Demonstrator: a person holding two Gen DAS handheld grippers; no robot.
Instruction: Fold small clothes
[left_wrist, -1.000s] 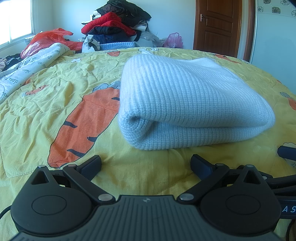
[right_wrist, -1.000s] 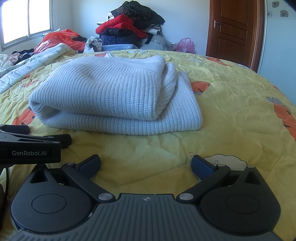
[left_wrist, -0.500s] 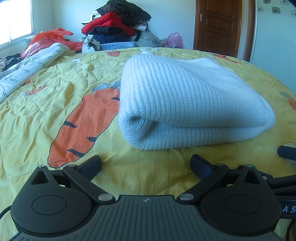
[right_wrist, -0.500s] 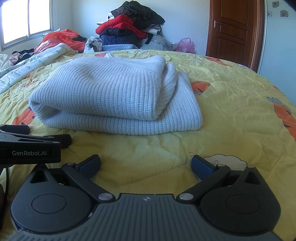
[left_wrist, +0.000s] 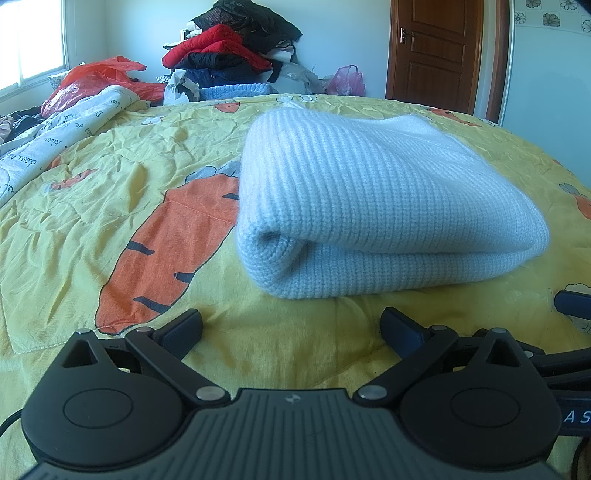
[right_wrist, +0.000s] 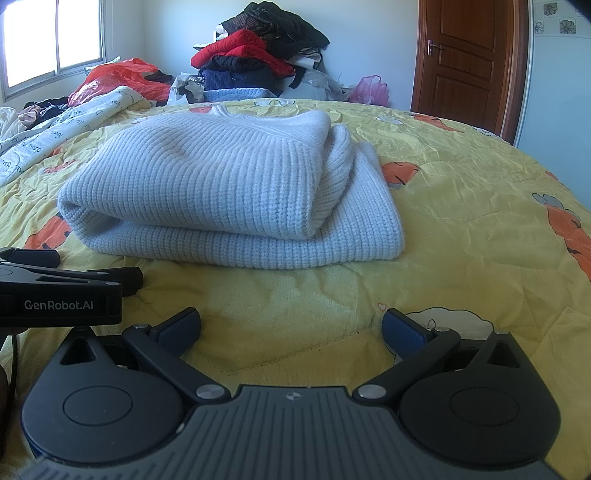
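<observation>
A pale blue knitted sweater (left_wrist: 376, 199) lies folded in a thick stack on the yellow carrot-print bedspread (left_wrist: 129, 177). It also shows in the right wrist view (right_wrist: 229, 192), with its folded edge toward me. My left gripper (left_wrist: 291, 328) is open and empty, low over the bedspread just in front of the sweater. My right gripper (right_wrist: 291, 328) is open and empty, a little short of the sweater's front edge. The left gripper's fingers (right_wrist: 92, 277) show at the left of the right wrist view.
A pile of red, black and blue clothes (right_wrist: 258, 62) stands behind the bed's far edge. A white printed quilt (left_wrist: 55, 144) and orange plastic bags (left_wrist: 96, 81) lie at the far left. A brown door (right_wrist: 469, 62) is at the back right.
</observation>
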